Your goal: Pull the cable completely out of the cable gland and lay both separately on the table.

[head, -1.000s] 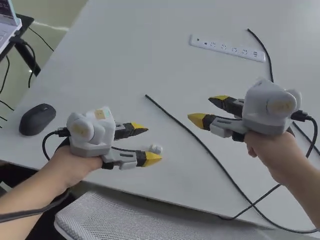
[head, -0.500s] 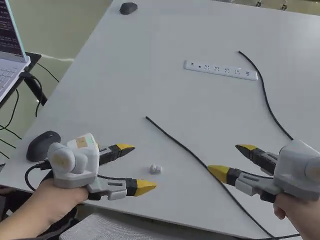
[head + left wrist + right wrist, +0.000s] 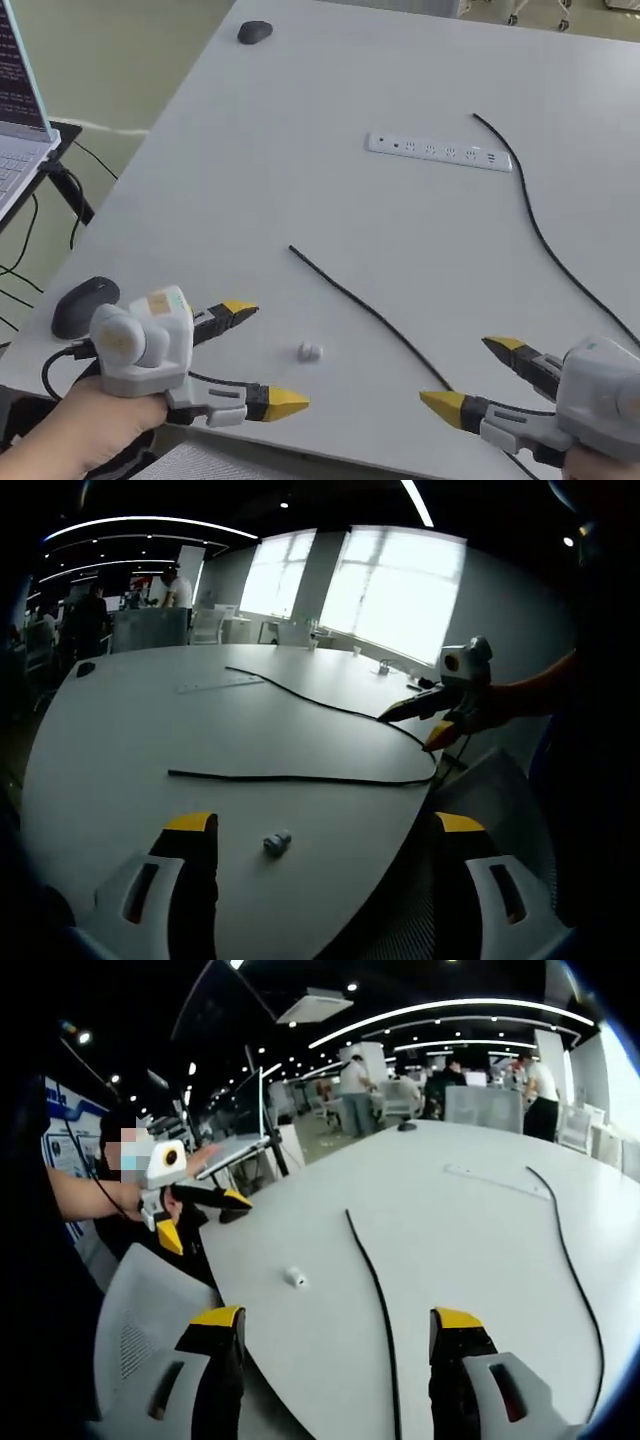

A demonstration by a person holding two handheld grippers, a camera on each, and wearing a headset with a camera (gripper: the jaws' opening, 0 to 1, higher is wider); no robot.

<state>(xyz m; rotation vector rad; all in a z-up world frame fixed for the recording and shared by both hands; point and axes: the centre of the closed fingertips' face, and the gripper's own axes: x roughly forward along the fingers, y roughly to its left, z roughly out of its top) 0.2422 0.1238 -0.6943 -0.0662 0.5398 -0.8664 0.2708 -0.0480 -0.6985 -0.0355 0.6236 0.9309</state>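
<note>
Your L tongs (image 3: pixel 265 355) and R tongs (image 3: pixel 469 373) hang at the bench's (image 3: pixel 250 180) near edge, both spread wide, gripping nothing. Btwn them the small white cable gland (image 3: pixel 310 351) lies on the bench by itself, near the black cable (image 3: pixel 370 312) but apart from it. The cable runs diagonally away. A dark mouse (image 3: pixel 85 305) sits by your L hand. L gripper view adds windows (image 3: pixel 390 590); R gripper view adds people (image 3: pixel 350 1085) at far desks. Laptop (image 3: pixel 15 100) off to the left, screen text too small to read. Farther: white power strip (image 3: pixel 440 153), 2nd black cable (image 3: pixel 530 215) beside it, 2nd mouse (image 3: pixel 255 32).
</note>
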